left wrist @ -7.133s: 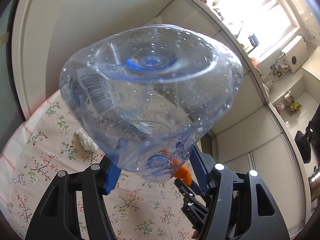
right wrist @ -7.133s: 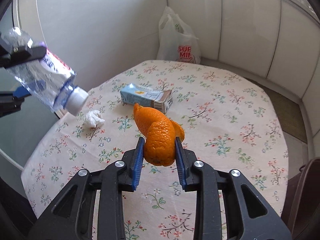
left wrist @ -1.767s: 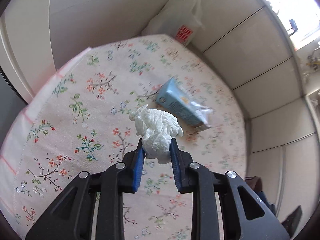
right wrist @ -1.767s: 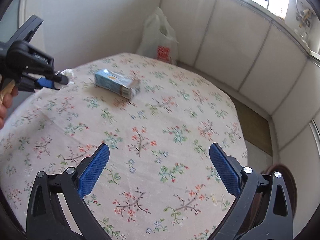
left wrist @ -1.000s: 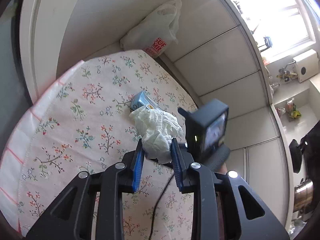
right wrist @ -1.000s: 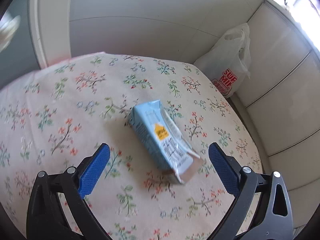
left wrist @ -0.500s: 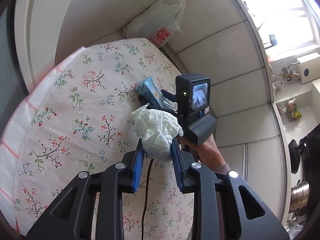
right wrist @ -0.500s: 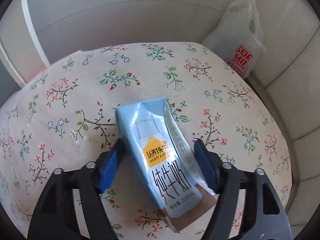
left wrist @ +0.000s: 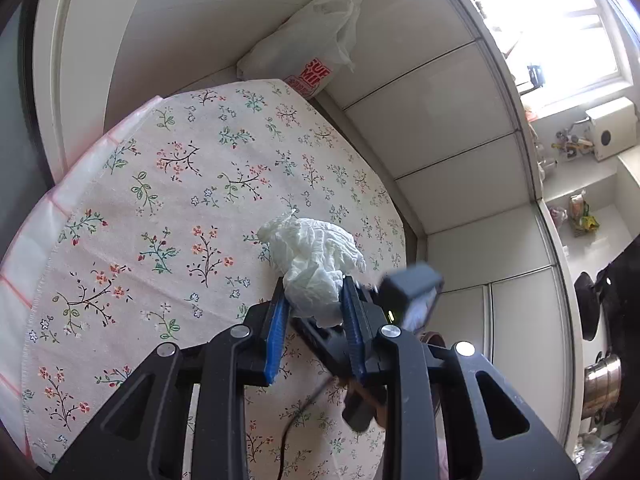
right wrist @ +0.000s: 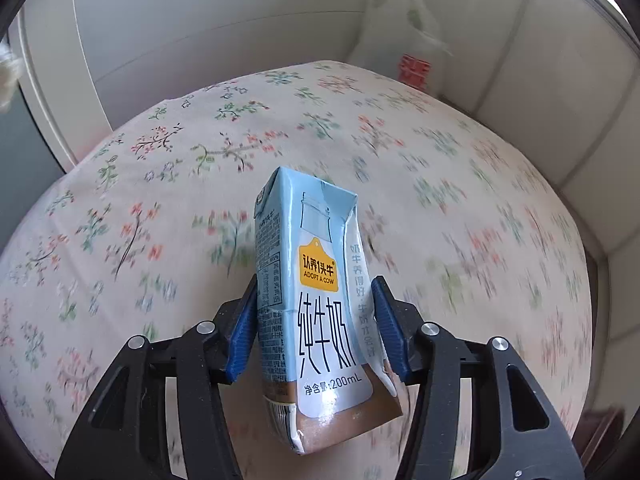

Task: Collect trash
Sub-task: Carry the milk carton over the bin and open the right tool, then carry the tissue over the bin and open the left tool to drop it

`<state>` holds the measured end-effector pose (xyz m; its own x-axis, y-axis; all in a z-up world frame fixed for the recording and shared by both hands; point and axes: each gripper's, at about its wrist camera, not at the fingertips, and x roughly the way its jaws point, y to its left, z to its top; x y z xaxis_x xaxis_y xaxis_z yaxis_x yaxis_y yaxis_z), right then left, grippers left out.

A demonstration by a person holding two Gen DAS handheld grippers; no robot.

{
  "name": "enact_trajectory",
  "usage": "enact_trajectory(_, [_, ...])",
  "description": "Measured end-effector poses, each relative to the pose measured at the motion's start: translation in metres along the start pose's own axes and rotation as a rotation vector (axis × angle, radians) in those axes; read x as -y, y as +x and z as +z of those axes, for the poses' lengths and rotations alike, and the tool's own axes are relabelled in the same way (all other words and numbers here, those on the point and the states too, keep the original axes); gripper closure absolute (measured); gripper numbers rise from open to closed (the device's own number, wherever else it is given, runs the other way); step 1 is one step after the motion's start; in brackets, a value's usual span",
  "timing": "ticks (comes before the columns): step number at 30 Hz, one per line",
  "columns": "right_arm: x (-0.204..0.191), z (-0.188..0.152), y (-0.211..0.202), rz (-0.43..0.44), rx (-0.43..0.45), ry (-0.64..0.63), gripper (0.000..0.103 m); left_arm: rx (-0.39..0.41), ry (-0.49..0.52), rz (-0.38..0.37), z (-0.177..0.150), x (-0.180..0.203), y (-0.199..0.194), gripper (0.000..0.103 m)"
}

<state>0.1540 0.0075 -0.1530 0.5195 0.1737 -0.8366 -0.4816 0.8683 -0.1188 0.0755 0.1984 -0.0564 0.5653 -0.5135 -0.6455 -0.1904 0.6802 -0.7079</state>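
The right gripper (right wrist: pixel 314 328) clamps a light-blue milk carton (right wrist: pixel 316 300) above the floral surface (right wrist: pixel 460 200). The left gripper (left wrist: pixel 314 312) pinches a crumpled white tissue (left wrist: pixel 316 264) above it; a white plastic bag (left wrist: pixel 316 48) stands beyond.

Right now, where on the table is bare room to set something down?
Bare floral tablecloth runs from the pink hem to the white plastic bag. It is crowded only near the crumpled white tissue and the blue milk carton.

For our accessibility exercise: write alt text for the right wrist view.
The right gripper clamps a light-blue milk carton between its blue pads, above a table with a floral tablecloth. A white plastic bag sits by the wall behind the table.
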Motion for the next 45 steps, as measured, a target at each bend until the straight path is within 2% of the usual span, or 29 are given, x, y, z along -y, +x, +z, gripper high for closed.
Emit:
enact_trajectory(4, [0.012,-0.045,-0.040,0.005,0.006,0.101,0.052,-0.018,0.017,-0.006,-0.008,0.008,0.007,0.076])
enact_trajectory(7, [0.022,-0.064,-0.069,0.027,0.034,0.153,0.052,-0.031,0.037,-0.002,-0.015,0.016,0.014,0.076])
enact_trajectory(13, [0.060,-0.088,-0.157,0.008,0.175,0.244,0.052,-0.035,0.062,0.026,-0.024,0.026,0.032,0.076])
enact_trajectory(16, [0.090,-0.102,-0.196,-0.045,0.258,0.299,0.052,-0.038,0.071,0.046,-0.028,0.031,0.043,0.076])
enact_trajectory(20, [0.127,-0.117,-0.222,-0.137,0.375,0.380,0.052,-0.047,0.101,0.079,-0.036,0.039,0.060,0.076])
enact_trajectory(27, [0.182,-0.143,-0.249,-0.245,0.477,0.542,0.051,-0.086,0.153,0.139,-0.053,0.043,0.087,0.076])
enact_trajectory(31, [0.209,-0.152,-0.259,-0.339,0.511,0.632,0.051,-0.113,0.175,0.166,-0.061,0.044,0.101,0.076])
enact_trajectory(33, [0.230,-0.159,-0.262,-0.373,0.526,0.729,0.051,-0.124,0.187,0.174,-0.064,0.045,0.106,0.076])
enact_trajectory(38, [0.271,-0.192,-0.265,-0.427,0.500,0.982,0.051,-0.141,0.218,0.181,-0.072,0.051,0.115,0.076])
enact_trajectory(43, [0.288,-0.206,-0.267,-0.488,0.465,1.086,0.051,-0.154,0.233,0.193,-0.082,0.052,0.123,0.076])
enact_trajectory(44, [0.287,-0.205,-0.267,-0.499,0.460,1.088,0.045,-0.160,0.228,0.190,-0.084,0.053,0.124,0.076])
enact_trajectory(45, [0.287,-0.206,-0.268,-0.516,0.456,1.092,0.024,-0.169,0.214,0.179,-0.086,0.053,0.126,0.076])
